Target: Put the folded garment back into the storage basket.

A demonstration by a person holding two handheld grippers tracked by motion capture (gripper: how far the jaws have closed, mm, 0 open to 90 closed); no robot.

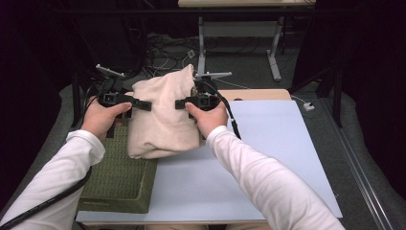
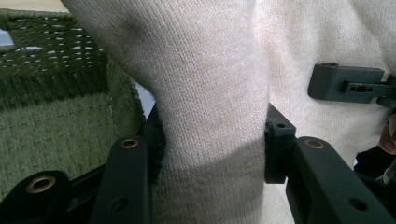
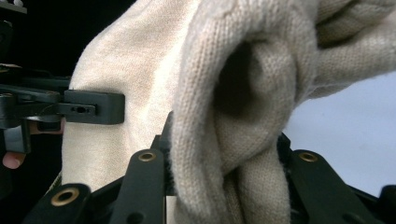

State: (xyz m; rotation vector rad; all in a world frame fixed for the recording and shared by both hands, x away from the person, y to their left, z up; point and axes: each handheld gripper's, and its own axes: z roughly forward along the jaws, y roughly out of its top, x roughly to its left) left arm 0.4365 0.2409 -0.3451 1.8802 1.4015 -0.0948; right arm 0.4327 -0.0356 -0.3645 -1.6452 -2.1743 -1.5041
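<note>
Over pale table (image 1: 268, 143), cream knit cloth (image 1: 165, 115) above empty-looking green woven basket (image 1: 119, 184).

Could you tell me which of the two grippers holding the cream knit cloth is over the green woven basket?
The left gripper: it grips the cloth above the basket; the right gripper is over the pale tabletop.

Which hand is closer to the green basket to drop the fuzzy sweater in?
Left. The left gripper pinches the cream sweater right above the green basket, while the right gripper holds its other side over the bare table.
</note>
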